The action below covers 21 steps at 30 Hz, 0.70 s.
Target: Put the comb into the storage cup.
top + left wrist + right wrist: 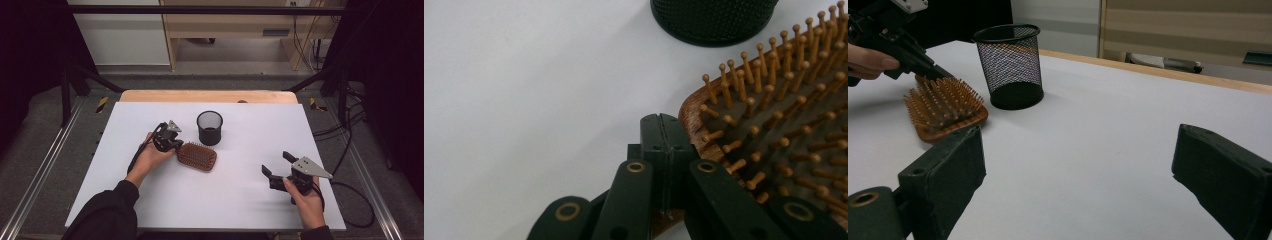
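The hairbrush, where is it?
In the high view the hairbrush lies left of centre on the white table, just before the black mesh cup, at the left hand-held gripper.

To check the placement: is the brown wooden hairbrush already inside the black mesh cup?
No, the brown wooden hairbrush lies on the white table, beside the black mesh cup.

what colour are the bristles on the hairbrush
Light wooden brown with rounded tips, on the hairbrush; clearest in the left gripper view.

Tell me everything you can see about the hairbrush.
The hairbrush is a wooden paddle brush with a brown rim, a dark pad and rows of ball-tipped wooden pins. It lies flat, pins up, on the white table, just in front of the black mesh cup. The left gripper is shut at its handle end.
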Available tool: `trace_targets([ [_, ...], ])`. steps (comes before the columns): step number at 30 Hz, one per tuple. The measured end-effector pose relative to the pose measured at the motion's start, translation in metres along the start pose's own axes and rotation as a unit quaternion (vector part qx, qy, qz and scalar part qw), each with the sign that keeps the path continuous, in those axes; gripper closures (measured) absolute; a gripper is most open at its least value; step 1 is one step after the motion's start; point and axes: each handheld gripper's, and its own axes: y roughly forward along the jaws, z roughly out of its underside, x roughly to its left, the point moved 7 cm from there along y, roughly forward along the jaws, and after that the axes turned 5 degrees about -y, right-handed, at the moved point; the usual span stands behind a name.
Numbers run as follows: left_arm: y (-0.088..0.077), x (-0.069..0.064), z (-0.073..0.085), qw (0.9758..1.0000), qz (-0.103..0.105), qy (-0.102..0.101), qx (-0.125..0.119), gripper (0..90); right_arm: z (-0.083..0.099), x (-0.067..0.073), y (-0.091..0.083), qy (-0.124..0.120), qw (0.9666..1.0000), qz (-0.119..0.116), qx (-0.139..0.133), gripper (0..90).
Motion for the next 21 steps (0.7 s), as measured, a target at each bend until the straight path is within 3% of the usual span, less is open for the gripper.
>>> trace_targets([
  [21, -0.009, -0.001, 0.015, 0.9999, 0.002, 0.009, 0.014, 90.0, 0.000, 0.000, 0.000, 0.002, 1.0000, -0.001, 0.001, 7.2],
])
